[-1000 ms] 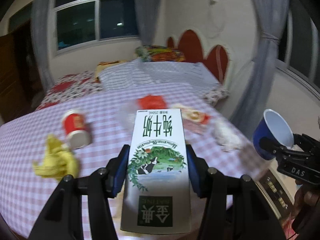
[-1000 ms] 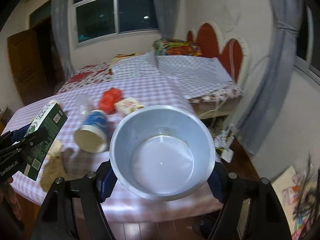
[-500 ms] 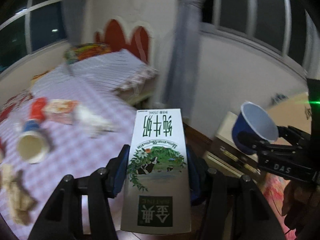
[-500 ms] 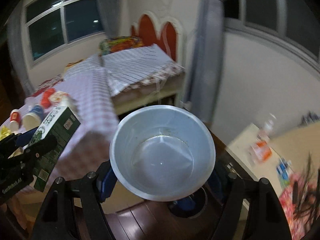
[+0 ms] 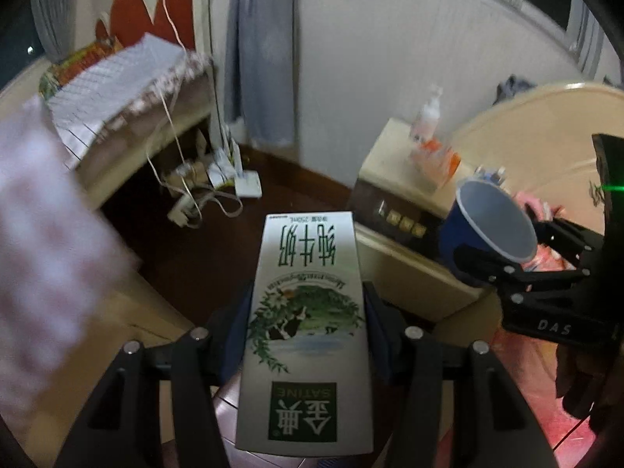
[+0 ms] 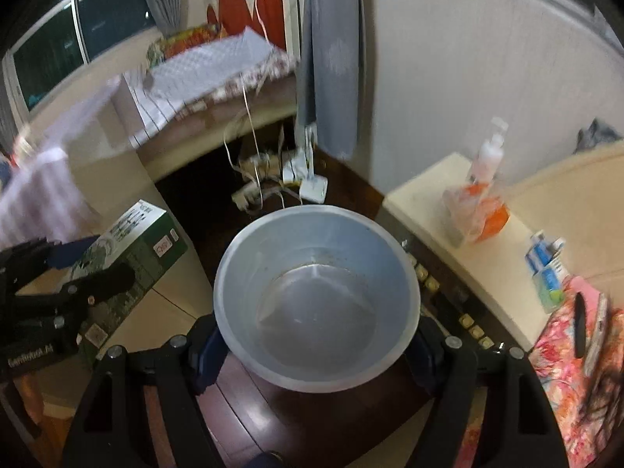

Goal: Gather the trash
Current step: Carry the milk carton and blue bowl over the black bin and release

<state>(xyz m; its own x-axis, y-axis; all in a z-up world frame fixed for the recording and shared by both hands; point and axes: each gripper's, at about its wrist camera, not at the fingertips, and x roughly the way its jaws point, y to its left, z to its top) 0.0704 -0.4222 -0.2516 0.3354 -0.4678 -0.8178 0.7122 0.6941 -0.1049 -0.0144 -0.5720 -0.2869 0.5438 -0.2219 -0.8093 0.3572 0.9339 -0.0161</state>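
Observation:
My left gripper [image 5: 306,323] is shut on a white and green milk carton [image 5: 306,312], held out over the dark wooden floor. The carton also shows at the left of the right wrist view [image 6: 128,245]. My right gripper [image 6: 316,335] is shut on a blue paper cup [image 6: 318,304], empty, its white inside facing the camera. The cup also shows at the right of the left wrist view [image 5: 487,230], to the right of the carton.
The checked tablecloth [image 5: 43,234] is at the left edge, blurred. A bed [image 5: 128,78] with a red headboard stands behind. Cables and a power strip [image 5: 202,195] lie on the floor. A cream cabinet [image 6: 460,210] holds a pump bottle [image 6: 487,152] and an orange packet.
Both grippers have swung right, away from the table with its trash, toward the floor and the cabinet. Carton and cup stay gripped.

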